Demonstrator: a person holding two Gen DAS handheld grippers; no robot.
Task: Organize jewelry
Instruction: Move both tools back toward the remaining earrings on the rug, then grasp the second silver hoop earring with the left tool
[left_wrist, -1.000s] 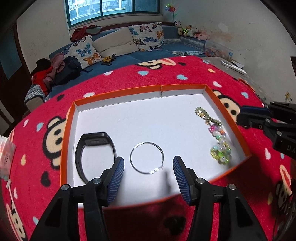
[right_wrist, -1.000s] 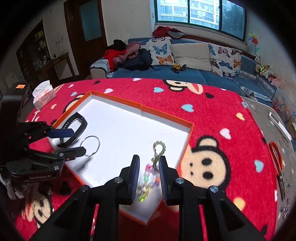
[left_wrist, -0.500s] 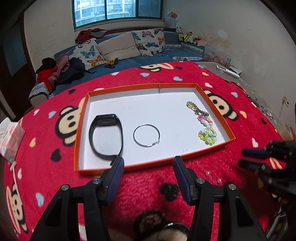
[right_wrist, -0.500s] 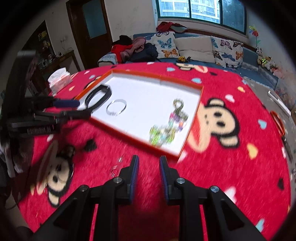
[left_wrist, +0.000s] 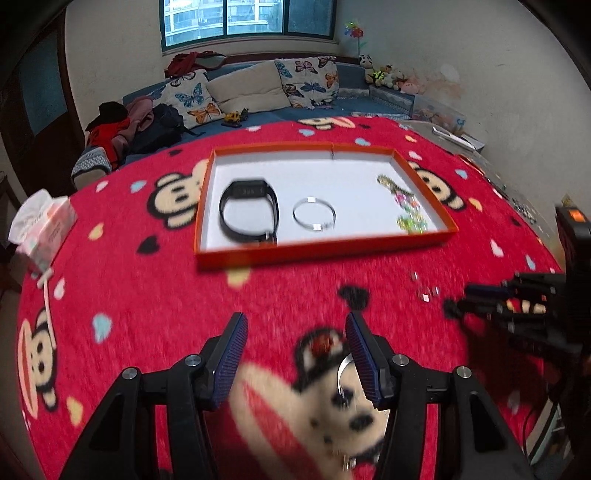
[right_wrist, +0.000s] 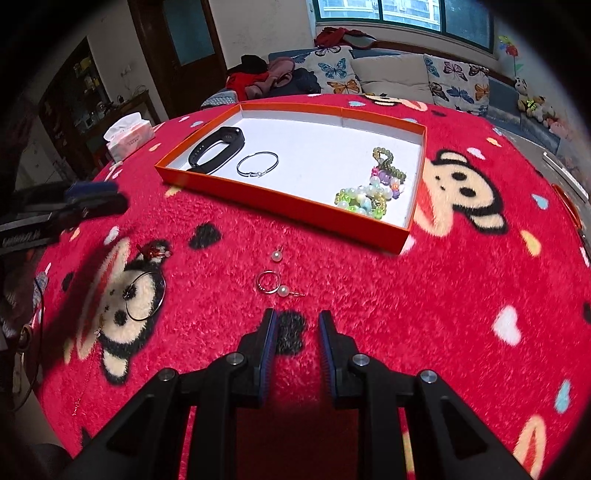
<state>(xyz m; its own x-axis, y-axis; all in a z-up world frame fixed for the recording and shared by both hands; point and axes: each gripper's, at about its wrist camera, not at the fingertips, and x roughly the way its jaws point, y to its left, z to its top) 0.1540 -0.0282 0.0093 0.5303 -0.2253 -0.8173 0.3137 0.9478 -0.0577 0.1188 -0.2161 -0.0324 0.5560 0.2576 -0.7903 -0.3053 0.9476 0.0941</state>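
The small ring (right_wrist: 266, 282) and pearl earrings (right_wrist: 283, 291) lie on the fuzzy red cloth (right_wrist: 369, 295), just ahead of the right gripper (right_wrist: 295, 334), whose fingers stand slightly apart, empty. Light, slippery, they'd need pinching across the rim; left gripper (left_wrist: 295, 356) gapes empty

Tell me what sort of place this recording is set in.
Most likely a home living room. A blue sofa with butterfly-print cushions runs under a wide window, stuffed toys sit in the corner, and the work surface is covered with a red cartoon-monkey blanket.
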